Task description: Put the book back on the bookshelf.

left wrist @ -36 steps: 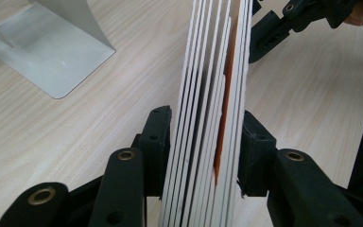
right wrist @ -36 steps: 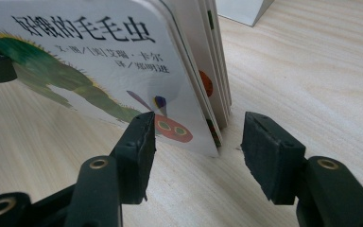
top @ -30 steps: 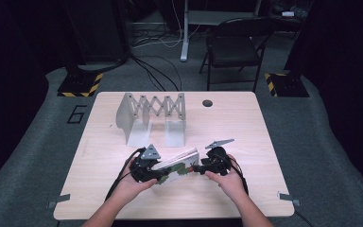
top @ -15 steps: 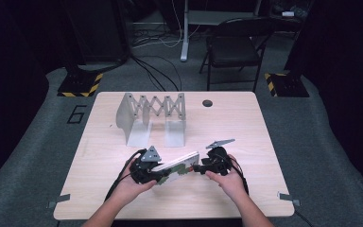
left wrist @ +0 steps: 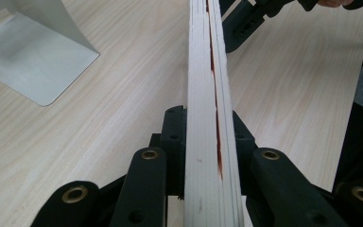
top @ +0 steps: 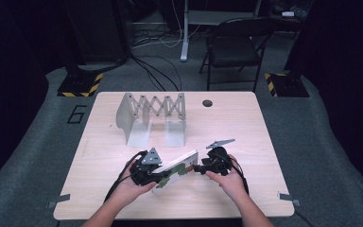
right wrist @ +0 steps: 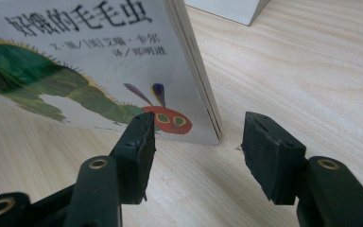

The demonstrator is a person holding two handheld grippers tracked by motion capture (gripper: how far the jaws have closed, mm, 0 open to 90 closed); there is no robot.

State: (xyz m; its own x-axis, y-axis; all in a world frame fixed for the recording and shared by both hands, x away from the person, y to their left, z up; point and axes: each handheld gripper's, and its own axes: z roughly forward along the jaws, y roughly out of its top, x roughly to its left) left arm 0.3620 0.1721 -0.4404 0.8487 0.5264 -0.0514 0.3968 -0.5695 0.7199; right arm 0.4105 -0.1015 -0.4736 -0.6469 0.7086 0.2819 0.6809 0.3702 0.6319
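A thin white picture book (top: 179, 166) with a green caterpillar on its cover (right wrist: 90, 56) is held low over the near middle of the table, slanting up to the right. My left gripper (top: 160, 176) is shut on its lower end; its jaws have just been closing, and the pads (left wrist: 172, 137) press on both sides of the page block (left wrist: 203, 71). My right gripper (top: 196, 168) stands open at the book's other end. The book's corner sits between its two pads (right wrist: 274, 156) and touches neither. A hand holds each gripper.
A grey metal expanding book rack (top: 151, 116) stands at the back left of the wooden table (top: 264, 142). A round cable hole (top: 207, 102) lies near the far edge. A black folding chair (top: 234, 47) stands on the floor behind the table.
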